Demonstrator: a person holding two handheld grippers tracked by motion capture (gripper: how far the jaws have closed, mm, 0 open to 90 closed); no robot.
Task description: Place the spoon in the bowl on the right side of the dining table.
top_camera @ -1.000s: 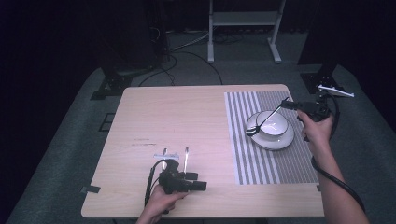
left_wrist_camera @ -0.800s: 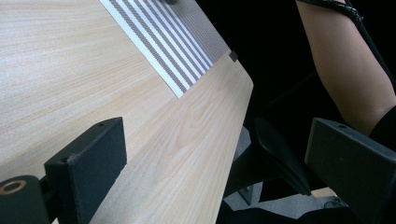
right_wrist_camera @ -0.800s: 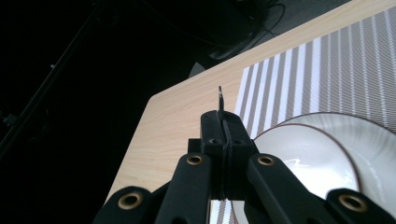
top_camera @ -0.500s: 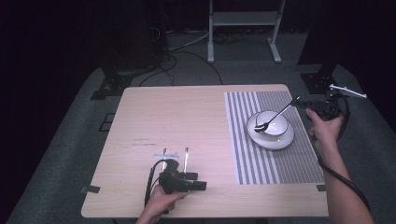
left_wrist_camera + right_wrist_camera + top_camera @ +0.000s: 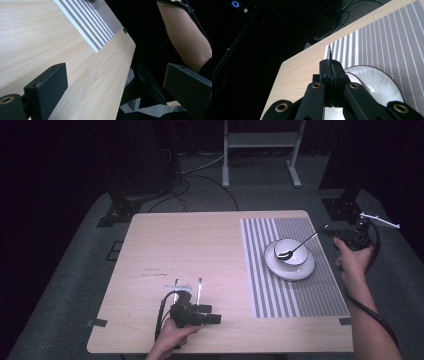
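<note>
Desk (image 5: 200, 245): I saw pale wood grain, smooth and matt.
Placemat (image 5: 300, 290): woven cloth, striped grey and white, rough.
Saucer (image 5: 300, 269): glossy white ceramic.
Spoon (image 5: 295, 248): shiny metal.
Right hand-held gripper (image 5: 331, 65): matt black plastic with brass-coloured rivets.

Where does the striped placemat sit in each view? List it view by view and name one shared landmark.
High view: the striped placemat covers the table's right part, under the plate.
Left gripper view: it runs along the top centre, above the fingers.
Right gripper view: it takes up the upper right.
Shared landmark: the light wooden table bordering the mat's white-striped edge.
</note>
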